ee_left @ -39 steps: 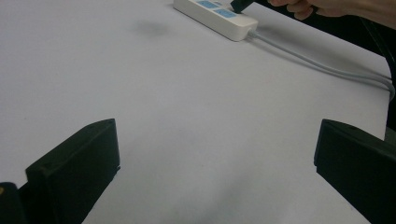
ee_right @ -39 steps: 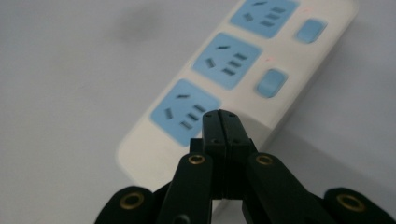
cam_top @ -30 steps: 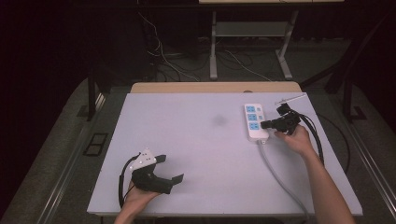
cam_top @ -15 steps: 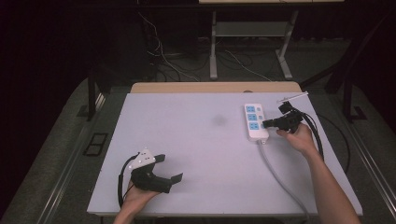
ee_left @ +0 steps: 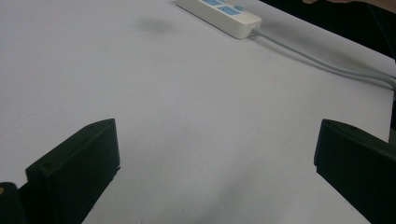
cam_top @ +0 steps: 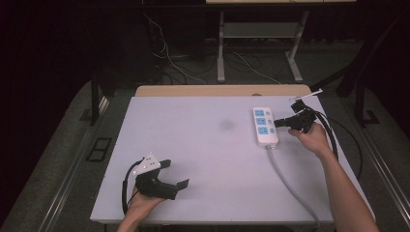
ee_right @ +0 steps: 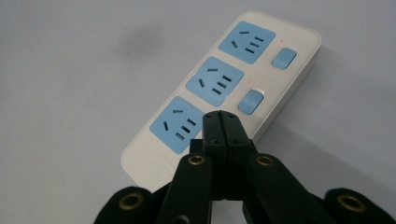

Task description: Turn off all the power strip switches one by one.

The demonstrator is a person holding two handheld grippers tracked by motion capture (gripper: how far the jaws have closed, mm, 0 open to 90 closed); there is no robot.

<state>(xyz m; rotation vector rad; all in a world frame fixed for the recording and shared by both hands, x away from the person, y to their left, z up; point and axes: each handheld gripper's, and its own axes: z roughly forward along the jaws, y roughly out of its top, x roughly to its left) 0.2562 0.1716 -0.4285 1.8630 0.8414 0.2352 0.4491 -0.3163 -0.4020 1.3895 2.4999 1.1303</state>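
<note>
A white power strip (cam_top: 264,126) with three blue sockets lies at the far right of the table (cam_top: 203,145). Its grey cable (cam_top: 290,186) runs toward the near edge. My right gripper (cam_top: 279,123) comes at it from the right with jaws shut and nothing between them. In the right gripper view the gripper (ee_right: 220,116) has its tips over the nearest socket's right edge on the power strip (ee_right: 224,88). They cover that socket's switch; whether they touch it I cannot tell. My left gripper (cam_top: 176,174) rests open at the near left. In its own view the gripper (ee_left: 215,135) holds nothing.
A faint dark smudge (cam_top: 226,125) marks the table left of the strip. A wooden edge (cam_top: 217,90) borders the far side. Beyond it are desk legs and loose cables (cam_top: 232,63) on a dark floor. The gripper's black cable (cam_top: 333,140) loops at the table's right edge.
The right hand has edged slightly toward the far side along the strip, its jaws still shut. The left gripper has stayed put.
</note>
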